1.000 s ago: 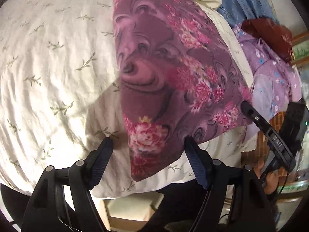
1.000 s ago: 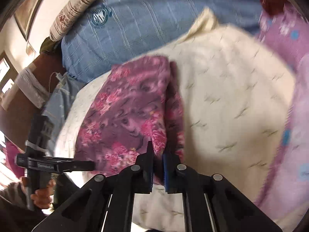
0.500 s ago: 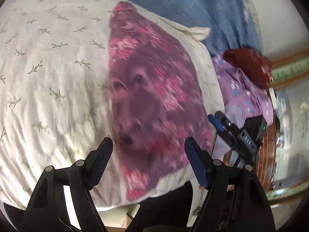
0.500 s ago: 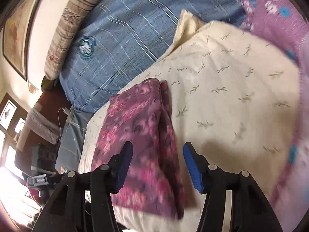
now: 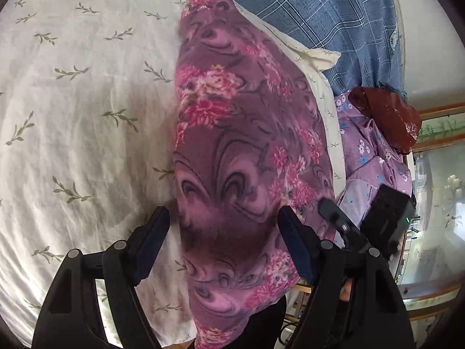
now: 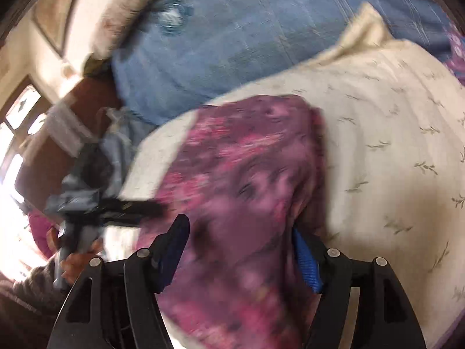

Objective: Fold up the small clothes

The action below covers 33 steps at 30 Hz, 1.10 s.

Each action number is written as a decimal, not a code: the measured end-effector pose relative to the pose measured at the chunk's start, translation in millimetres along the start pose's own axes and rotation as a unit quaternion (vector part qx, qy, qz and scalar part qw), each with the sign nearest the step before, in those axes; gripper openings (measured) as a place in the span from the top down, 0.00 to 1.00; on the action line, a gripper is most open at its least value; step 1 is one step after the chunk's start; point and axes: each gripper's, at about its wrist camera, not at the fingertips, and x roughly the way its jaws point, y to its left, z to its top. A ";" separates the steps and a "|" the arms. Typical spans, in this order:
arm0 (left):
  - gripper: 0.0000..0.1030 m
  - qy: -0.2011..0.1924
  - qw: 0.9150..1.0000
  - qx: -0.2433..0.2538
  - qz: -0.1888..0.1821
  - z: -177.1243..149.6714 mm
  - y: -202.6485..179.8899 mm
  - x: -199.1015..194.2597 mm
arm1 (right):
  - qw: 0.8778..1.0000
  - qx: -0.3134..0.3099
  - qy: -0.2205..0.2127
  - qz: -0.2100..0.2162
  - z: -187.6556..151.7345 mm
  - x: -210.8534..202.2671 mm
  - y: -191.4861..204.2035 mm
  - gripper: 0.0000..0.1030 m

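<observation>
Lying on leaf-print pillow (image 5: 87, 101): floral garment (image 5: 238, 151); blue bedspread (image 5: 334, 14) behind | 2 grippers open, empty

Cream pillow (image 5: 87, 116) printed with small green sprigs, blue checked bedsheet (image 5: 334, 14) behind it, dark red plastic bag (image 5: 386, 116) at the right, striped beige bolster (image 6: 128, 8) along the wall

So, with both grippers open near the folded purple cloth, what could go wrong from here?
1. The cloth hangs over the pillow's near edge, so it may slide off.
2. The right gripper, whose jaws have just been opening, and the left gripper both straddle the cloth; a careless pull-back could snag it and undo the fold.
</observation>
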 end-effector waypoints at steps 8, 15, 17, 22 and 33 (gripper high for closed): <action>0.20 -0.014 0.999 0.024 0.030 5.9 -25.4 13.0 | 0.997 0.060 -0.021 0.052 -1.1 17.7 -29.5 0.42; 0.66 -0.055 0.998 0.031 0.009 -13.4 -28.3 -15.9 | 0.995 0.082 -0.004 0.053 -8.2 1.6 -17.0 0.63; 0.66 -0.062 0.997 0.037 0.010 -18.4 -28.7 -24.5 | 0.994 0.092 -0.006 0.064 -7.7 -3.3 -10.8 0.64; 0.67 -0.061 0.998 0.017 0.011 -22.5 -9.4 -33.9 | 0.996 0.070 0.009 0.062 -6.5 -1.3 23.0 0.66; 0.68 -0.161 0.985 0.052 0.021 21.4 -22.6 -125.2 | 0.990 0.046 -0.039 0.131 67.2 1.7 91.6 0.73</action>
